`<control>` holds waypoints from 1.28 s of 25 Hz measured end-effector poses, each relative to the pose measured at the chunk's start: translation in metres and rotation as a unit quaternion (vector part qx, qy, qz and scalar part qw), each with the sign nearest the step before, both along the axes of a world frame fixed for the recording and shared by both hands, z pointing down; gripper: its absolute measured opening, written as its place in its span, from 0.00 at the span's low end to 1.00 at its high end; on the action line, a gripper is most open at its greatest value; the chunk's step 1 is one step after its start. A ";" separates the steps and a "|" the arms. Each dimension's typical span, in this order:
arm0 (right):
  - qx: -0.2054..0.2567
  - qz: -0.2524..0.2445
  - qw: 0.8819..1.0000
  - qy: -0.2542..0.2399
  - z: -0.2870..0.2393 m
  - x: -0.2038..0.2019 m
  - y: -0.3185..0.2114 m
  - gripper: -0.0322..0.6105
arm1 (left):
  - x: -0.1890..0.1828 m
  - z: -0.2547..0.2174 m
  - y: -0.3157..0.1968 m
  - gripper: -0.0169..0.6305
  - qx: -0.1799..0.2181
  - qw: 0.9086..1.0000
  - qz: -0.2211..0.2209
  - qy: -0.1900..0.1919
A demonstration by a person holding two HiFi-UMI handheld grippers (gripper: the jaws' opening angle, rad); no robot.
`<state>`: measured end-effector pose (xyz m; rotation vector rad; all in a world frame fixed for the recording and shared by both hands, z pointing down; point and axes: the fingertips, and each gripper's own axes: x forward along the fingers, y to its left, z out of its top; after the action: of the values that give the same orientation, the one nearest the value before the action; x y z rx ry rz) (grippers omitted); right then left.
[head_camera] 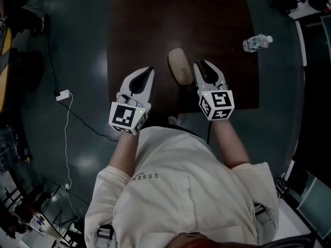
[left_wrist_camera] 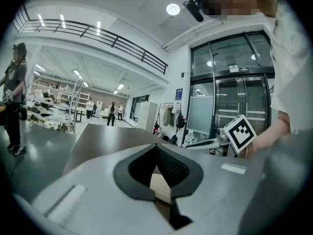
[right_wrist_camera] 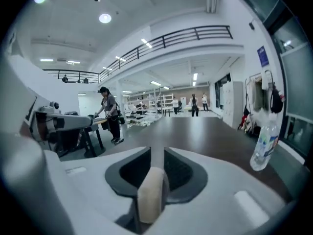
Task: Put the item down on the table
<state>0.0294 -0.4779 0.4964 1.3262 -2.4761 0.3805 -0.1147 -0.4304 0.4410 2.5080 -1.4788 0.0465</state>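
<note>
Both hung over the table (head_camera: 155,14) — right gripper (right_wrist_camera: 157,153) pinched the item (right_wrist_camera: 150,195) edge-on; left gripper (left_wrist_camera: 156,148) was pressed together.

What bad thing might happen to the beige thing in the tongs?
The right tongs pinch the beige item by a narrow side, so it might twist or slip out before it's down. The water bottle sits at the table's right edge; a wide swing might knock it off.
</note>
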 end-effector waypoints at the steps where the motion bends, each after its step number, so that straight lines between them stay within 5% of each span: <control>1: 0.022 0.010 1.000 0.001 -0.014 0.007 0.003 0.15 | 0.004 -0.007 0.005 0.05 0.005 1.000 0.001 0.001; 3: 0.054 0.019 0.998 -0.007 -0.040 0.018 0.014 0.03 | 0.012 -0.021 0.017 0.05 0.018 1.000 0.001 0.001; 10: 0.101 0.010 0.994 -0.047 -0.094 0.044 0.064 0.03 | 0.023 -0.059 0.069 0.05 0.062 0.998 -0.019 -0.007; 17: 0.090 -0.017 0.995 -0.051 -0.090 0.046 0.114 0.03 | 0.031 -0.057 0.124 0.05 0.054 0.998 -0.020 -0.003; 32: 0.060 0.020 0.996 -0.068 -0.083 0.066 0.268 0.03 | 0.030 -0.051 0.274 0.05 0.058 0.998 -0.002 -0.011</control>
<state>0.0957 -0.2100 0.4133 1.4445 -2.6233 0.3474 -0.0844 -0.1567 0.3896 2.6031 -1.5383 -0.0132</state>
